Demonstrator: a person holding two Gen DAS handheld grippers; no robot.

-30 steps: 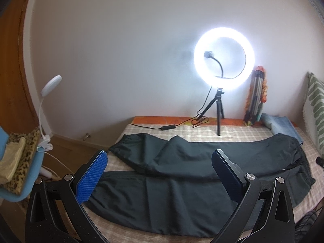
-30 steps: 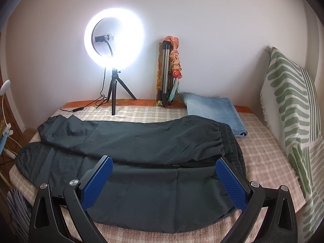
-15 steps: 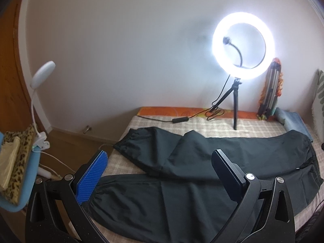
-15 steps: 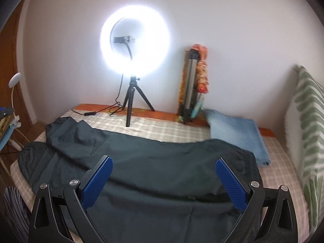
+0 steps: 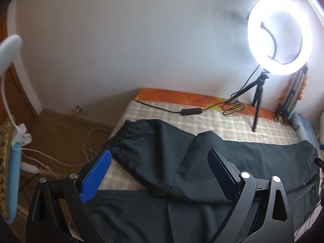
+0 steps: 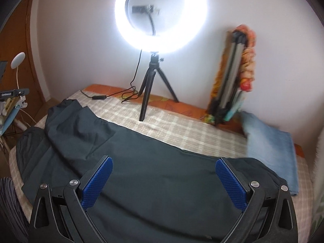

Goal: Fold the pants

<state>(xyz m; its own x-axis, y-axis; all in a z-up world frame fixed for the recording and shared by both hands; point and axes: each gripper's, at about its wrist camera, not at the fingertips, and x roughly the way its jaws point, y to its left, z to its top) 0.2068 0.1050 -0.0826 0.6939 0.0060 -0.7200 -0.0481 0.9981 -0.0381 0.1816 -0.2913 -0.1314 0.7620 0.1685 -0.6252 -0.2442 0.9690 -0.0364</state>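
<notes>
Dark pants (image 5: 182, 162) lie spread across a checked bed cover (image 5: 202, 119), both legs running leftward, the far leg's elastic cuff (image 5: 121, 133) near the bed's left edge. My left gripper (image 5: 160, 162) is open and empty, hovering above the leg ends. In the right wrist view the pants (image 6: 151, 162) fill the foreground. My right gripper (image 6: 164, 174) is open and empty above their middle, toward the waist end.
A lit ring light on a small tripod (image 6: 149, 93) stands at the back of the bed, its cable (image 5: 190, 111) trailing left. A folded tripod (image 6: 228, 81) leans on the wall. Folded blue jeans (image 6: 269, 147) lie at back right. A clip lamp (image 5: 12, 60) is left.
Both grippers have moved forward and lower over the pants. The left view has swung left toward the leg cuffs. Both stay open and the pants lie unchanged.
</notes>
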